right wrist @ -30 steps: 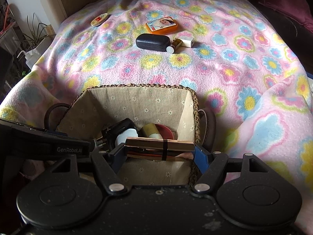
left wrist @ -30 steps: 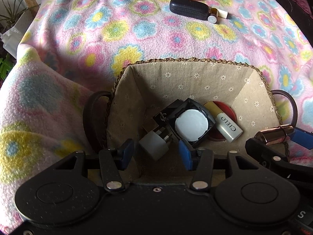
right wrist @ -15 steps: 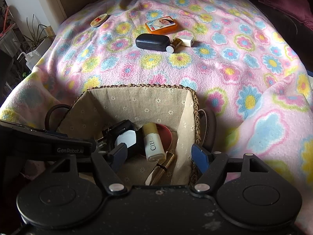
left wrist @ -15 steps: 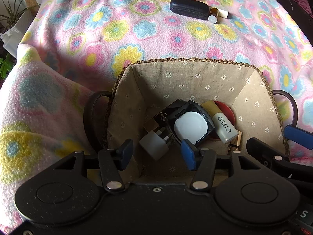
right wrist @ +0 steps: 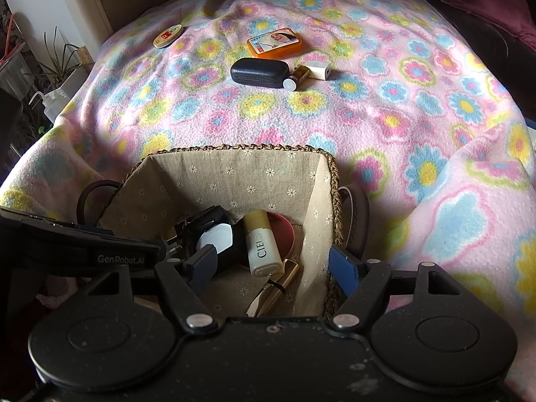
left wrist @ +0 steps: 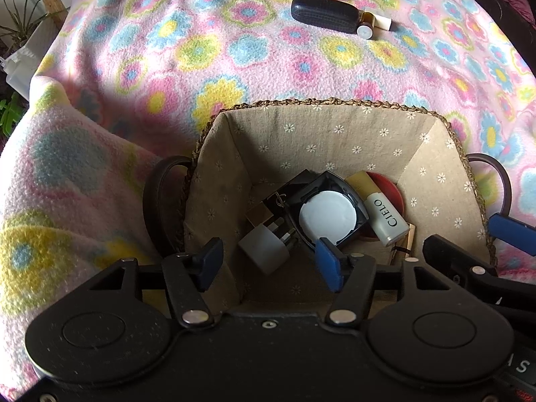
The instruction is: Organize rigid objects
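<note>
Both the left gripper point(left wrist: 268, 261) and right gripper point(right wrist: 271, 269) are opening empty over the basket point(right wrist: 234, 149), while the black case point(right wrist: 259, 72) is lying crosswise toward the blanket's point(right wrist: 402, 127) far edge, nearer the right.

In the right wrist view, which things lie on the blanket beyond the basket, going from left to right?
Round tin → black case → small brown bottle → white adapter. The orange box lies above the case, so I leave it out.
</note>
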